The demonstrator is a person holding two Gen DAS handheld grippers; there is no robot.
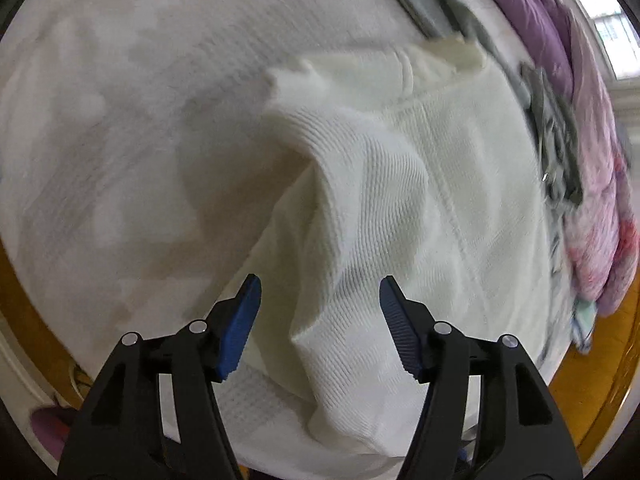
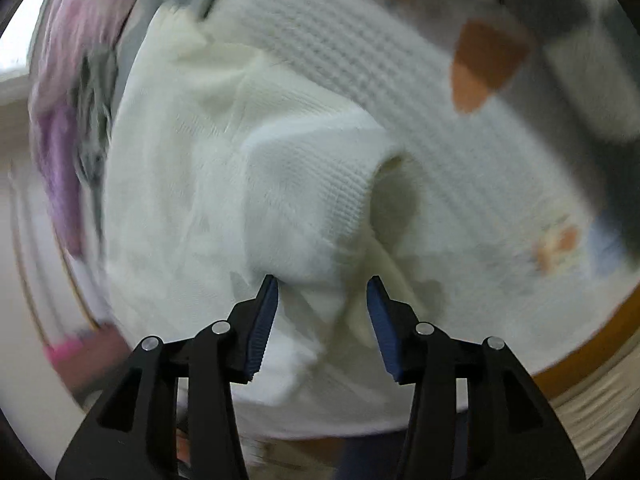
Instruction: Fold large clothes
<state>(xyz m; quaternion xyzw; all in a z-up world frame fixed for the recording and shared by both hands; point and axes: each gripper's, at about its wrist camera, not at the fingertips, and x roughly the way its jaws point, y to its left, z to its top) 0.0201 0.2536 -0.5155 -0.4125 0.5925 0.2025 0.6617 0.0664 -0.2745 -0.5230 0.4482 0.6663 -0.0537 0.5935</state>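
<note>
The cream ribbed knit sweater (image 1: 380, 184) lies rumpled on the pale patterned bed sheet (image 1: 120, 140), a raised fold near both tools. The left gripper (image 1: 320, 292) stands wide and the right gripper (image 2: 322, 290) narrower, neither pinching cloth. Closing now risks catching one layer only, dragging the fold crooked

You are looking down on a bed (image 1: 120, 128) under a pale, faintly patterned cover, with an orange-brown frame edge (image 1: 24, 292) showing at its rim. A cream ribbed knit garment (image 1: 400, 184) lies bunched on the cover, one fold raised. Beside it, along the far edge, lie a grey cloth (image 1: 556, 136) and a heap of purple and pink bedding (image 1: 600, 216).
</note>
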